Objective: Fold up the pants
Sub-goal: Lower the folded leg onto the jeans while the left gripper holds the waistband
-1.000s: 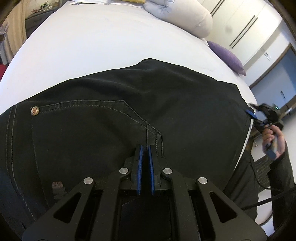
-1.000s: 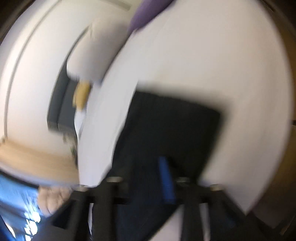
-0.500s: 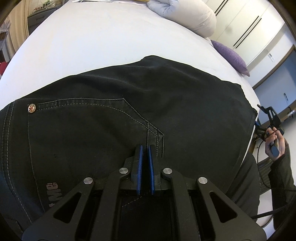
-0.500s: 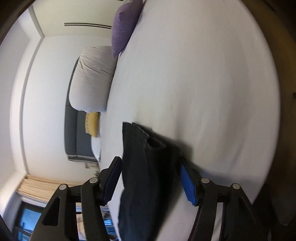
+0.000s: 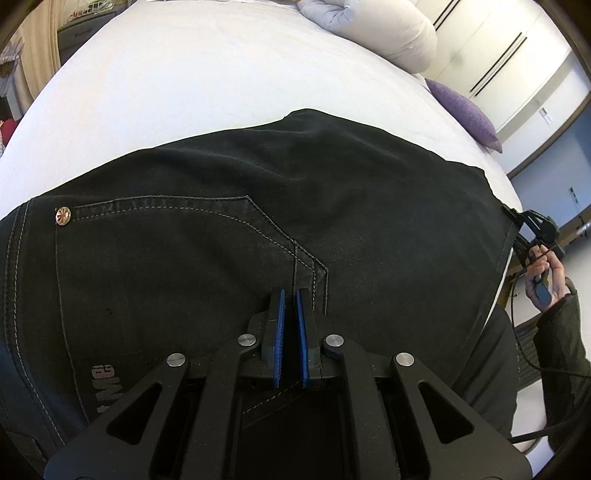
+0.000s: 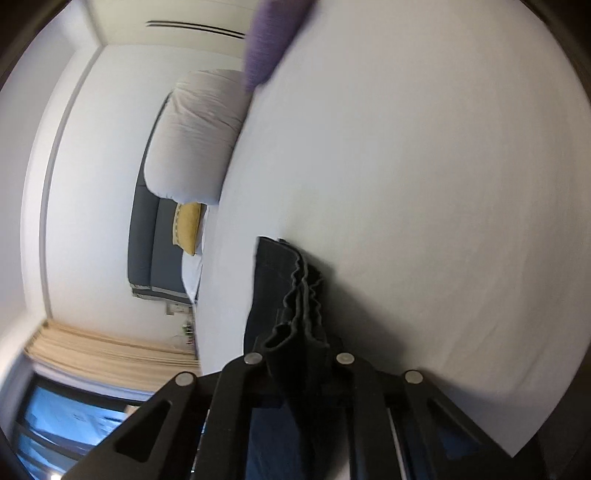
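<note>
The black jeans (image 5: 258, 221) are spread flat on the white bed sheet (image 5: 184, 74), covering most of the near part of the bed, with a stitched back pocket and a copper rivet (image 5: 62, 216) seen at the left. The left gripper (image 5: 290, 332) is clamped on the denim at the near edge, its blue pads (image 5: 279, 339) drawn almost together over a thin fold of cloth just below the pocket's corner seam. At the far right edge of the jeans, the right gripper (image 6: 295, 343) is closing its jaws on a bunched, layered edge of the denim, which is squeezed between them; the hand (image 5: 543, 269) holding it is seen beyond the bed's side. Farther off on the bed lie a white duvet roll (image 5: 380, 29), a purple cushion (image 5: 465, 110) and a yellow cushion (image 6: 188, 229), all well apart from the jeans. Nothing lies on the denim.
</note>
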`<state>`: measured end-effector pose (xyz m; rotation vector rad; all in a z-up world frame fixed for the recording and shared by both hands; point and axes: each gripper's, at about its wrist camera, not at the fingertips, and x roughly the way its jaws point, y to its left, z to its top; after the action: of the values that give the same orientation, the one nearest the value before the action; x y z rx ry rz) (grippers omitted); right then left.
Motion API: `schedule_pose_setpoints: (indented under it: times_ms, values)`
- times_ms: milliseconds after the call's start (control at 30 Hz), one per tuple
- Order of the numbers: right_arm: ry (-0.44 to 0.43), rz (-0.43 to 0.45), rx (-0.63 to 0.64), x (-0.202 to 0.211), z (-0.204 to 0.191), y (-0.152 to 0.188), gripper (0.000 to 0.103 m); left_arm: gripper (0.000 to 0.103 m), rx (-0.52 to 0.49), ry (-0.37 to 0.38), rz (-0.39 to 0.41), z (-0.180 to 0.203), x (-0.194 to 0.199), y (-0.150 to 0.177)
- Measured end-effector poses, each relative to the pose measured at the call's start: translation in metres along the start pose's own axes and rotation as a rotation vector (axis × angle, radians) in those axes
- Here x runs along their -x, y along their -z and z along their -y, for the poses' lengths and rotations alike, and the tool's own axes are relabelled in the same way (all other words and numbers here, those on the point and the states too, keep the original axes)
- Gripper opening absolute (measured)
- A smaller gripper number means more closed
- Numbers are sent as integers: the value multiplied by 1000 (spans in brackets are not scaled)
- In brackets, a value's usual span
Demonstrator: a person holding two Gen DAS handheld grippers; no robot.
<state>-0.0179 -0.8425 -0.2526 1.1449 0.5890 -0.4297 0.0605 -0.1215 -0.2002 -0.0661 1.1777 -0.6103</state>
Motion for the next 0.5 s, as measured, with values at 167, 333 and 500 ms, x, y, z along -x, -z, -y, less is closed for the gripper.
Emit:
schedule_pose_setpoints:
  times_ms: [167, 333, 500]
  values:
    - [104, 6, 334, -8, -85, 38, 10, 7, 72, 37, -10, -4, 5, -6]
    - [239, -70, 864, -35, -174, 145, 10, 7, 111, 83, 64, 0, 30, -19]
    - [407, -201, 1364, -85, -186, 274, 10, 8, 133, 132, 146, 2, 57, -38]
